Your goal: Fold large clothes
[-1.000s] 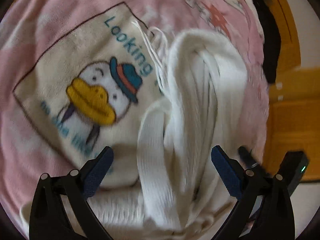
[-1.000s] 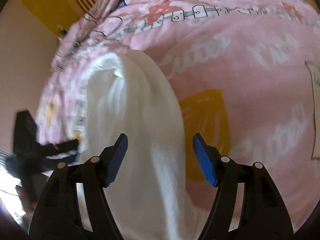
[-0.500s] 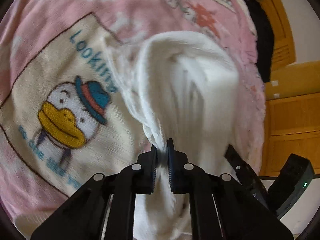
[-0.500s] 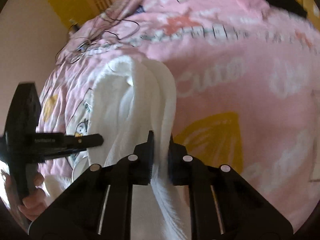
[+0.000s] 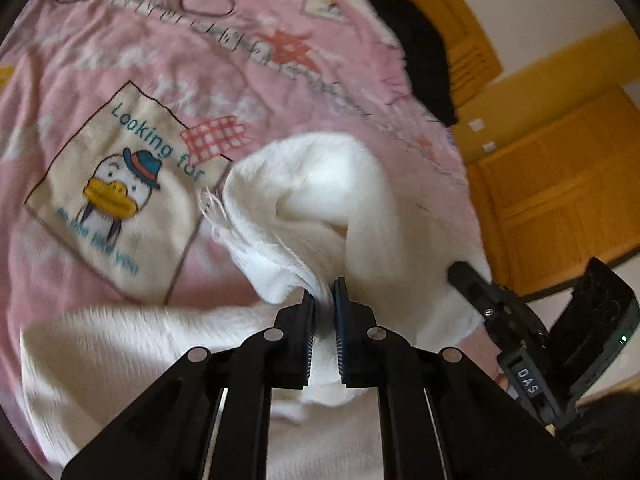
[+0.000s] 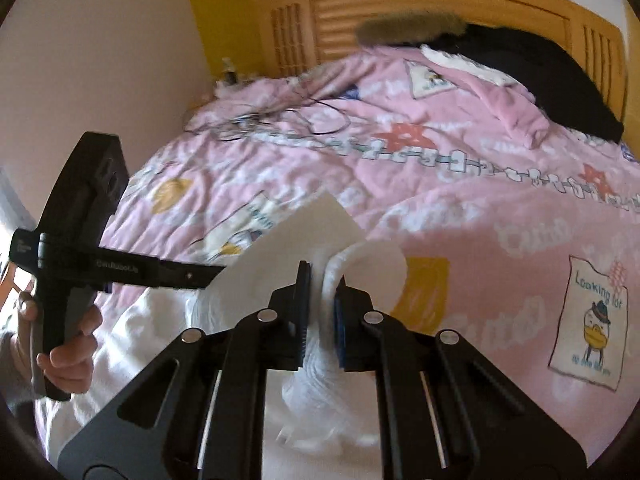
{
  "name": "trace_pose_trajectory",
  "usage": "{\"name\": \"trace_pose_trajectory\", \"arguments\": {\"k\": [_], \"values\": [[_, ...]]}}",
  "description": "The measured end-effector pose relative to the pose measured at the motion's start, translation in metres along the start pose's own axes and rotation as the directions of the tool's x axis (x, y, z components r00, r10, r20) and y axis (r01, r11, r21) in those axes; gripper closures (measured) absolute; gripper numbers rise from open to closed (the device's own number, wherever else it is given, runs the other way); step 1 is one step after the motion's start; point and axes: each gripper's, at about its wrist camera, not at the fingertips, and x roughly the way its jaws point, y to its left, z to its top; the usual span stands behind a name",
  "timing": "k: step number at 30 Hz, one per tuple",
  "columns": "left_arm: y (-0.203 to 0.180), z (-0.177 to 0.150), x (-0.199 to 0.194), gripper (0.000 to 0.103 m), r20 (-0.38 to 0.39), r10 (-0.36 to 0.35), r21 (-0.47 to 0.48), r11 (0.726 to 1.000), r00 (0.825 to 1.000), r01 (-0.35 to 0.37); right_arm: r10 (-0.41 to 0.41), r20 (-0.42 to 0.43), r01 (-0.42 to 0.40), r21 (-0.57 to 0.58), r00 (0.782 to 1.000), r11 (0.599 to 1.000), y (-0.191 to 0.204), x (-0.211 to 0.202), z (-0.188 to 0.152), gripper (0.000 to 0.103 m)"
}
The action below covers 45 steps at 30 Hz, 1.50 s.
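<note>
white knit garment (image 5: 320, 200): one piece, bunched on the bed, part of it raised off the pink blanket (image 5: 120, 40) in a fold between the two claws
left gripper (image 5: 325, 304): jaws pinched nearly together, blue pads clamped on a gathered edge of the garment
right gripper (image 6: 321, 292): jaws pinched nearly together on a thick wad of the same garment, cloth squeezed between the pads
grippers counted: two, both gripping, neither free
left-hand view: right gripper's body enters low right, beside the garment
right-hand view: left gripper's body at left, person's hand (image 6: 68, 344) wrapped round its handle
pink blanket: one, covers the bed, duck prints with "looking for" text (image 5: 120, 184)
dark coat (image 6: 540, 76): one, with fur trim, lying at the head end, well apart from the garment
wooden headboard (image 6: 440, 12): one, slatted, behind the coat
thin dark cable (image 6: 280, 116): tangled on the blanket near the far corner, count unclear
</note>
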Motion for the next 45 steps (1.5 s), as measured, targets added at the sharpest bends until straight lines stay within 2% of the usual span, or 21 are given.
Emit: {"name": "trace_pose_trajectory", "arguments": {"k": [5,10,11,12,13,15,16,21,23,25,28,29,30,31,34,35,36,37,39,41,45], "values": [[-0.007,-0.068,-0.02,0.094,0.046,0.005,0.017,1.0,0.999,-0.006,0.049,-0.012,-0.049,0.001,0.999,0.999,0.017,-0.037,-0.05,0.093],[0.012,-0.121,-0.014,0.092,0.062,0.026,-0.049,0.999,0.998,-0.023,0.073,-0.109,-0.064,0.086,0.991,0.994,0.017,-0.037,-0.106,0.09],[0.017,-0.126,-0.009,0.091,0.06,0.043,-0.063,0.997,0.997,-0.039,0.069,-0.143,-0.055,0.101,0.987,0.993,0.016,-0.032,-0.116,0.088],[0.022,-0.133,-0.004,0.09,0.057,0.07,-0.074,0.995,0.996,-0.066,0.064,-0.192,-0.039,0.128,0.979,0.991,0.013,-0.026,-0.127,0.076],[0.025,-0.138,-0.002,0.08,0.06,0.09,-0.076,0.993,0.994,-0.085,0.061,-0.213,-0.029,0.15,0.975,0.988,0.01,-0.024,-0.132,0.054],[0.026,-0.145,-0.003,0.045,0.06,0.151,-0.055,0.988,0.987,-0.148,0.05,-0.217,-0.008,0.191,0.975,0.981,0.005,-0.028,-0.137,0.047],[0.025,-0.147,-0.007,0.016,0.076,0.181,-0.033,0.983,0.981,-0.179,0.024,-0.198,0.016,0.196,0.98,0.981,0.004,-0.035,-0.134,0.045],[0.014,-0.15,-0.031,0.011,0.093,0.278,0.07,0.956,0.956,-0.285,-0.093,-0.08,0.105,0.157,0.992,0.982,0.012,-0.064,-0.082,0.034],[0.018,-0.154,-0.036,0.008,0.058,0.322,0.051,0.945,0.945,-0.325,-0.109,-0.097,0.118,0.084,0.989,0.989,0.028,-0.05,-0.044,0.031],[0.027,-0.165,-0.04,0.008,-0.007,0.357,-0.003,0.934,0.934,-0.357,-0.094,-0.165,0.096,0.006,0.982,0.995,0.048,-0.02,-0.012,0.03],[0.039,-0.186,-0.039,0.008,-0.069,0.375,-0.095,0.92,0.924,-0.38,-0.16,-0.269,0.129,-0.128,0.95,0.983,0.078,0.029,0.011,0.03],[0.043,-0.193,-0.038,0.008,-0.087,0.369,-0.126,0.917,0.925,-0.377,-0.192,-0.327,0.139,-0.18,0.925,0.974,0.087,0.049,0.014,0.03],[0.046,-0.2,-0.039,0.008,-0.092,0.359,-0.144,0.918,0.929,-0.369,-0.233,-0.376,0.153,-0.23,0.897,0.961,0.094,0.066,0.013,0.03],[0.049,-0.208,-0.041,0.008,-0.085,0.346,-0.162,0.921,0.934,-0.356,-0.301,-0.438,0.177,-0.302,0.847,0.937,0.102,0.09,0.01,0.03],[0.051,-0.23,-0.054,0.008,-0.036,0.325,-0.191,0.926,0.945,-0.325,-0.455,-0.478,0.238,-0.447,0.752,0.863,0.11,0.125,-0.007,0.031],[0.049,-0.232,-0.056,0.008,-0.029,0.326,-0.184,0.927,0.945,-0.326,-0.487,-0.473,0.249,-0.481,0.734,0.841,0.11,0.133,-0.012,0.036],[0.046,-0.231,-0.057,0.008,-0.038,0.336,-0.162,0.927,0.941,-0.337,-0.499,-0.481,0.248,-0.493,0.721,0.834,0.109,0.136,-0.015,0.061],[0.043,-0.23,-0.059,0.008,-0.041,0.331,-0.15,0.931,0.943,-0.334,-0.509,-0.508,0.25,-0.492,0.695,0.834,0.105,0.143,-0.019,0.081],[0.038,-0.233,-0.067,0.008,-0.02,0.278,-0.131,0.952,0.96,-0.278,-0.529,-0.505,0.273,-0.495,0.682,0.825,0.1,0.145,-0.021,0.093],[0.037,-0.234,-0.07,0.008,-0.024,0.276,-0.122,0.953,0.961,-0.277,-0.548,-0.468,0.29,-0.516,0.693,0.806,0.099,0.139,-0.019,0.093],[0.038,-0.24,-0.072,0.008,-0.031,0.264,-0.128,0.955,0.964,-0.266,-0.636,-0.311,0.414,-0.547,0.706,0.728,0.097,0.122,0.016,0.094]]}}
